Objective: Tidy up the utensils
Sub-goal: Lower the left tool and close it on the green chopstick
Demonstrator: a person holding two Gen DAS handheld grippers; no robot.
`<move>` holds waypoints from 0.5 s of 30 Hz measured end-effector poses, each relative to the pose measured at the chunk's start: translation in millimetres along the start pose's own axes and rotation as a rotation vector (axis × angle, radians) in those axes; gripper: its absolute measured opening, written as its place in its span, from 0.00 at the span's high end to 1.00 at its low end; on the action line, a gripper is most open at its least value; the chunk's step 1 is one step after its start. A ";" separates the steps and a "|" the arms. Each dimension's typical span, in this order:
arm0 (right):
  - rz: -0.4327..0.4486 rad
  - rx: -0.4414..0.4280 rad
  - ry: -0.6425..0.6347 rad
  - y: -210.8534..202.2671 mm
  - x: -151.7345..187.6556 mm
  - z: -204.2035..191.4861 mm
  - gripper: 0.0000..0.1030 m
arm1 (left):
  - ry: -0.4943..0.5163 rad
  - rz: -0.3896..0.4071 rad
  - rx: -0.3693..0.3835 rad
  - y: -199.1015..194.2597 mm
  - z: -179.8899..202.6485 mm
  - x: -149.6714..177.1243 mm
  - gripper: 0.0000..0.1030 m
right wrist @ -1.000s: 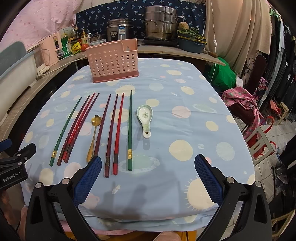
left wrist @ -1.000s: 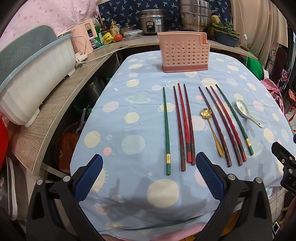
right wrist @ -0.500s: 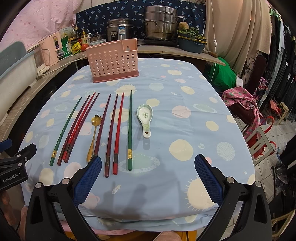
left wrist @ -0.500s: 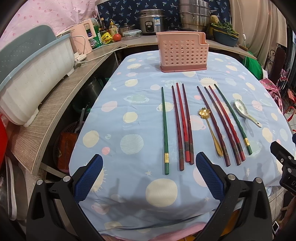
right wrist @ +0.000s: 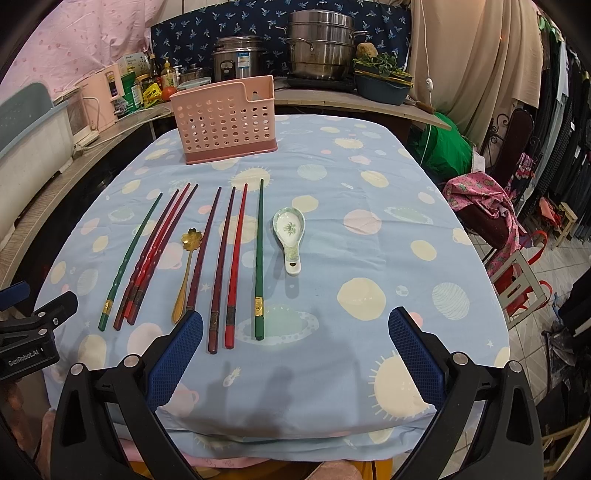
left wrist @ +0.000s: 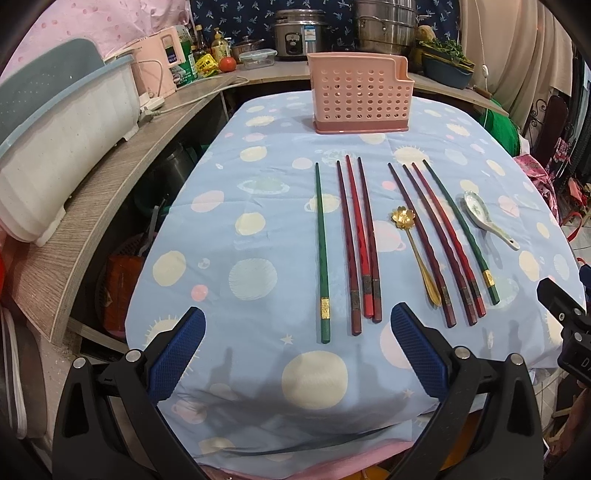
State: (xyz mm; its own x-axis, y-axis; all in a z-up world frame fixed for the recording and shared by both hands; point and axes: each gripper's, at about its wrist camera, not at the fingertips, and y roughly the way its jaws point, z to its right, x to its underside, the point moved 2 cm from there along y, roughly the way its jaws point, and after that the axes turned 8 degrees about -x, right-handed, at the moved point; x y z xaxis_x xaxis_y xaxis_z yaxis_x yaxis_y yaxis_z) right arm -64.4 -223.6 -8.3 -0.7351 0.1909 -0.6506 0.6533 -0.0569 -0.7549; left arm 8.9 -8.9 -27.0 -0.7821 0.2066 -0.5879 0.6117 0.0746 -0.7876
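A pink perforated utensil basket (left wrist: 360, 94) (right wrist: 225, 120) stands at the far end of the blue spotted tablecloth (left wrist: 258, 229). Several chopsticks lie in a row: a green one (left wrist: 322, 251) at the left, three dark red ones (left wrist: 360, 243), three more red ones (left wrist: 439, 243) and another green one (left wrist: 461, 232) (right wrist: 259, 258). A gold flower spoon (left wrist: 415, 251) (right wrist: 184, 266) lies among them. A white ceramic spoon (left wrist: 487, 221) (right wrist: 289, 236) lies at the right. My left gripper (left wrist: 297, 350) and right gripper (right wrist: 295, 350) are open and empty above the table's near edge.
A wooden counter (left wrist: 92, 206) with a white tub (left wrist: 55, 147) runs along the left. Pots (right wrist: 319, 44), a rice cooker (left wrist: 297, 35) and bottles stand on the counter behind the basket. Chairs and clothing (right wrist: 491, 206) stand to the right of the table.
Both grippers stay open. The left wrist view has shifted very slightly; the utensils have not moved.
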 end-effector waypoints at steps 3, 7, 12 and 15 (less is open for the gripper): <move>-0.003 -0.001 0.000 1.0 0.8 -0.1 0.07 | -0.010 -0.029 0.014 7.1 -2.0 0.8 0.07; -0.011 -0.003 0.005 3.9 0.8 2.0 0.07 | -0.026 -0.066 0.025 21.4 -7.3 1.9 0.08; -0.024 -0.005 0.009 9.5 0.0 3.6 0.07 | -0.048 -0.128 0.043 45.5 -12.9 4.8 0.14; -0.033 -0.006 0.009 13.7 0.2 3.6 0.07 | -0.050 -0.155 0.040 57.6 -14.7 7.1 0.20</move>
State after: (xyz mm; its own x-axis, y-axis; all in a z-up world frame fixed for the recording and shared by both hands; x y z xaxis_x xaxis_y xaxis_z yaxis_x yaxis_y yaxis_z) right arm -56.2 -227.8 -19.0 -0.7547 0.2013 -0.6244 0.6298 -0.0443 -0.7755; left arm 40.4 11.2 -73.8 -0.8725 0.1467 -0.4661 0.4785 0.0631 -0.8758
